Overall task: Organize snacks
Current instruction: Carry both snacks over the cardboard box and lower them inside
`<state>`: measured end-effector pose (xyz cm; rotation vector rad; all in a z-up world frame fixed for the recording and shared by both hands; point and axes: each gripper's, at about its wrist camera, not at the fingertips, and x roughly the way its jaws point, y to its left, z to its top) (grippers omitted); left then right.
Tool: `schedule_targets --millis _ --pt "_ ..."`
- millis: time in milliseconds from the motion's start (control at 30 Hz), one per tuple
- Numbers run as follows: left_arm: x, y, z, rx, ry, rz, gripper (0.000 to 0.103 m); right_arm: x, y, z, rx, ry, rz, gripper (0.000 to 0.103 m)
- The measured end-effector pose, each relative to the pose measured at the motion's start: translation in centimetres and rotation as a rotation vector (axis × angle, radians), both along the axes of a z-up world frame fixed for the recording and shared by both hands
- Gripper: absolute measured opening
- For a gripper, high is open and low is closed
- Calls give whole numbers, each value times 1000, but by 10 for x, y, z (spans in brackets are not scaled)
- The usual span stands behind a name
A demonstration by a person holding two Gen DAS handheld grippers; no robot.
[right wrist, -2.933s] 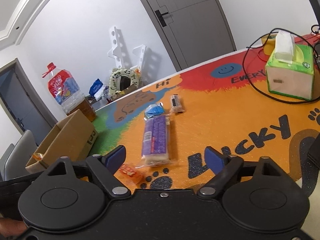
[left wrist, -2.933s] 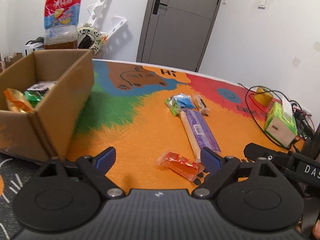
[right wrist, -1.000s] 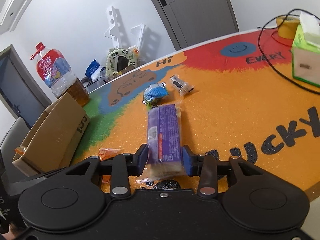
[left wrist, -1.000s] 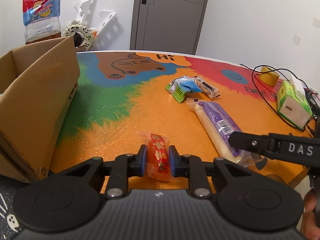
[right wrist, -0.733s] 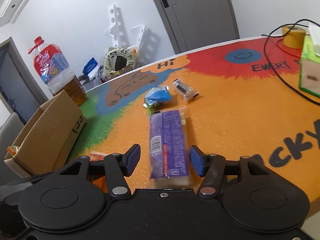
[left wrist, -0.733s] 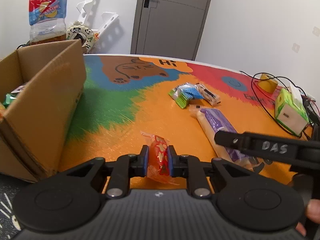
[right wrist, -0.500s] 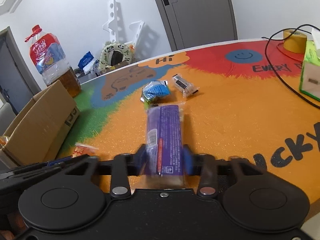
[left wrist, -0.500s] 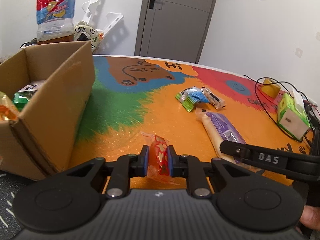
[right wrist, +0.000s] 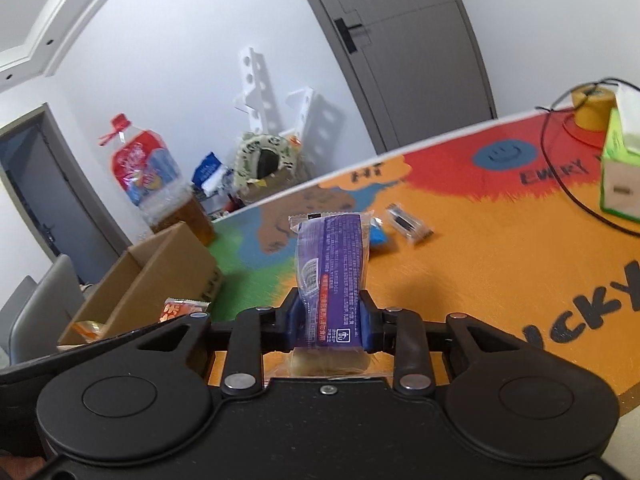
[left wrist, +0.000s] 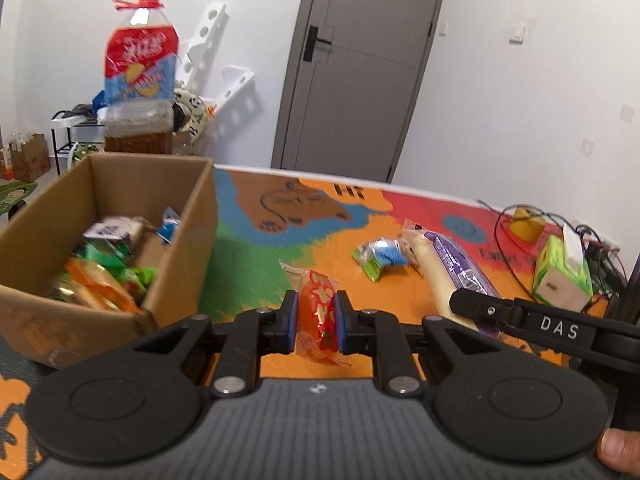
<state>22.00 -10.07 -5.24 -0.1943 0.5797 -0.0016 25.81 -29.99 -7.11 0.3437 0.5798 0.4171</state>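
Snacks are in both grippers, lifted off the colourful table mat (left wrist: 400,300). The left gripper (left wrist: 314,322) is clamped tight on a small orange-red snack packet (left wrist: 320,308), which now hangs clear of the mat, where a second ago it lay flat between the pads. The right gripper (right wrist: 329,320), its jaws closing, presses on the near end of a long purple-wrapped snack (right wrist: 332,276); half a second ago that pack rested on the mat, and now its far end tilts up in the air. The open cardboard box (left wrist: 180,248), at the left and filled with green and orange packets, shows more of its inside than before. A blue-and-green packet (left wrist: 378,258) and a small clear-wrapped dark snack (right wrist: 409,224) lie on the mat farther back, well apart from the box.

Readable writing: "DAS" in white on the right gripper's black arm, seen from the left wrist camera; "HI" and part of "LUCKY" on the mat. The purple wrapper's print is too small to read.
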Motion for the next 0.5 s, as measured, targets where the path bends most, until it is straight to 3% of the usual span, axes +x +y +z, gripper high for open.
schedule_targets --millis 500 --pt "-28 49 33 -20 -77 89 17 -19 43 35 8 -101 91 29"
